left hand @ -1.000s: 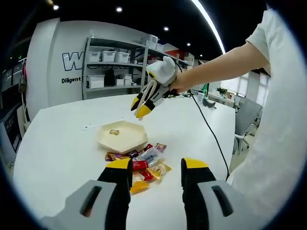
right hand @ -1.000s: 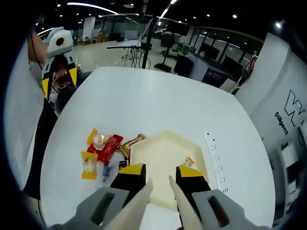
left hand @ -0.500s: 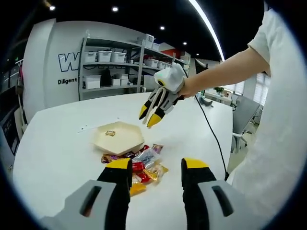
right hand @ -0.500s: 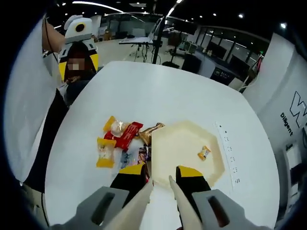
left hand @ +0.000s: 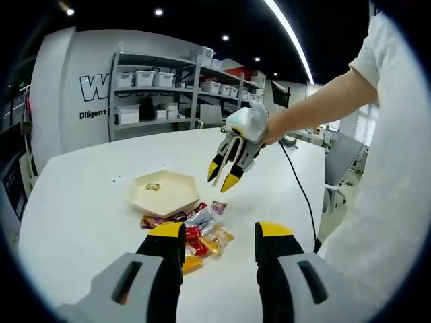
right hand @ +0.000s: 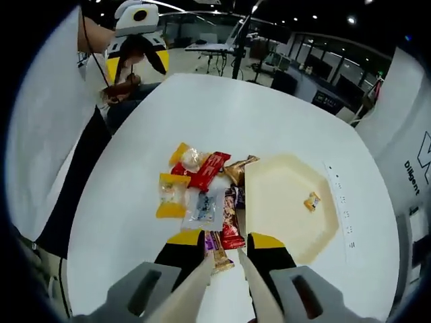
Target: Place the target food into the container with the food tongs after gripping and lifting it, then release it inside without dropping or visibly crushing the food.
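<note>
Desk: we see a white round desk (right hand: 269, 128) carrying all the things
Tray: a cream hexagonal tray (right hand: 283, 222) (left hand: 161, 192) lies on the desk, touching the heap of wrapped snacks along one side
Snack in tray: one small orange wrapped candy (right hand: 312, 200) (left hand: 153, 187) lies inside the tray, near the rim far from the heap
Snack pile: the wrapped snacks (right hand: 202, 195) (left hand: 195, 232) lie in a loose heap just beside the tray; we make out a red bar, yellow packets, a clear packet and a brown one
Right gripper: the right gripper (right hand: 224, 245) (left hand: 225, 176) hangs above the edge of the heap next to the tray, not touching anything we can see; a small wrapped bar lies in line with the gap between its jaws
Right jaws: narrowly apart, holding nothing; two pale tong blades run along their inner sides
Left gripper: the left gripper (left hand: 217, 235) (right hand: 137, 57) hangs clear of the desk, on the side of the heap away from the tray
Left jaws: wide apart and empty
Person: a bare forearm and white sleeve (left hand: 377, 60) lead to the right gripper
</note>
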Demonstrator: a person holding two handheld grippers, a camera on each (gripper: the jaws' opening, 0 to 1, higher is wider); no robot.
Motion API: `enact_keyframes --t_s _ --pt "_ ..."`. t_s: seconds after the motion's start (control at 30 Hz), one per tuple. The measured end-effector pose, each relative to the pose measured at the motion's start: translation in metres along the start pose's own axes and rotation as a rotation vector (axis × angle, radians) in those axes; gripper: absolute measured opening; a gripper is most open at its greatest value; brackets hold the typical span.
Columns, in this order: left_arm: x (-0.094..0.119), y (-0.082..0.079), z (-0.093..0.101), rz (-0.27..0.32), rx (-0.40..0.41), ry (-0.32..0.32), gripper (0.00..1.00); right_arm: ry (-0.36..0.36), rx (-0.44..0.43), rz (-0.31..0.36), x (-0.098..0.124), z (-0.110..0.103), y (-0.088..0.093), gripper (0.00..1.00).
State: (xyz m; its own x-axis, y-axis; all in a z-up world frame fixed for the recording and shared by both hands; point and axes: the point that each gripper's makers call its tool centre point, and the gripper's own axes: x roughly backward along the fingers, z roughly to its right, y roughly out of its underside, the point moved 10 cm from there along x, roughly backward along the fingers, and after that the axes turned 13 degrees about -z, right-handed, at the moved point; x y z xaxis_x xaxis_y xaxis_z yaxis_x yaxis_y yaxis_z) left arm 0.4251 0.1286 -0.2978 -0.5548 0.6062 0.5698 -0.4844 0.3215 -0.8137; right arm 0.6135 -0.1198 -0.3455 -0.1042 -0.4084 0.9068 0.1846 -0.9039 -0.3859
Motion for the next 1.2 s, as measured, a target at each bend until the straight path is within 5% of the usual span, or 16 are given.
enact_keyframes --t_s 0.73,1.2 --pt "0.004 0.004 0.000 -0.019 0.001 -0.012 0.42 -0.046 0.103 -0.028 -0.019 -0.013 0.000 0.20" --pt "0.004 0.002 -0.008 -0.023 0.000 -0.066 0.63 -0.057 0.124 -0.028 -0.029 -0.011 -0.002 0.21"
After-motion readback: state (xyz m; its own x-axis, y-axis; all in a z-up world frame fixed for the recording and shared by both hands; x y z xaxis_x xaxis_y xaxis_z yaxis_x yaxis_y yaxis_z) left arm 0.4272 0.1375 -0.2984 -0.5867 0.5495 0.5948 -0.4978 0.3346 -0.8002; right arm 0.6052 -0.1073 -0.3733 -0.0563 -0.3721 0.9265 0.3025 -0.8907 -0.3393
